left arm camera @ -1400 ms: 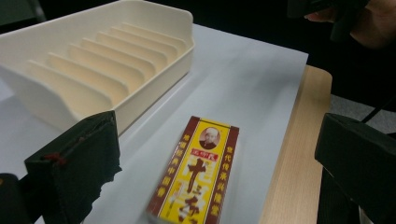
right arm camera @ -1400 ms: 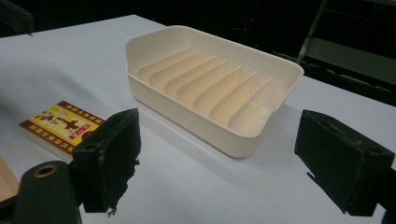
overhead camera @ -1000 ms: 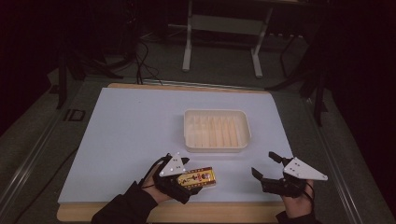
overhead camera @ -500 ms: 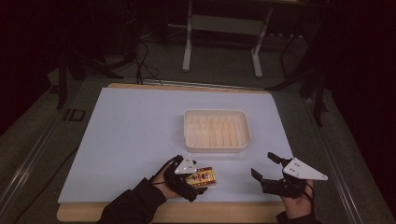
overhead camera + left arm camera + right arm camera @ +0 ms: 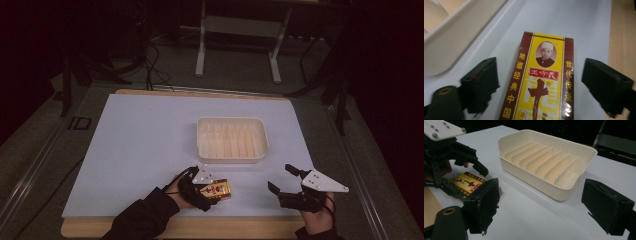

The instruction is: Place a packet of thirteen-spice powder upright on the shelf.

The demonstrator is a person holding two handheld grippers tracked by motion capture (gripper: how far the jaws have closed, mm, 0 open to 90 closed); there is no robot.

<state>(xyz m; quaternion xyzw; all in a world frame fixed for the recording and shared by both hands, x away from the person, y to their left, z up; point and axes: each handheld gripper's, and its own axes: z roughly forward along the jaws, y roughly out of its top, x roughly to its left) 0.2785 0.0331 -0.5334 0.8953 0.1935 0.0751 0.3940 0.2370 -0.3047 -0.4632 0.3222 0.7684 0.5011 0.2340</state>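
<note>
A yellow and brown box (image 5: pixel 220 189) with red and yellow Chinese print lies flat on the white mat near the front edge. My left gripper (image 5: pixel 214 194) straddles it. In the left gripper view the box (image 5: pixel 544 62) lies between the two black pads (image 5: pixel 482 80), with a gap on each side. The jaws have just been closing around the box, and the pads do not press on it. My right gripper (image 5: pixel 281 178) hovers open over the mat at the front right, with nothing between its pads (image 5: pixel 605 205). From there I see the left gripper (image 5: pixel 464 173) over the box (image 5: pixel 465 182).
A cream ribbed tray (image 5: pixel 200 137) stands on the mat just beyond both grippers; its near wall (image 5: pixel 534 178) is close to the right gripper. The white mat (image 5: pixel 140 150) covers a wooden table (image 5: pixel 200 227). Dark floor, cables and a metal stand lie beyond.
The left hand has slid right and down over the box, and its jaws have narrowed around it. The right gripper, the tray and the box have stayed put.
</note>
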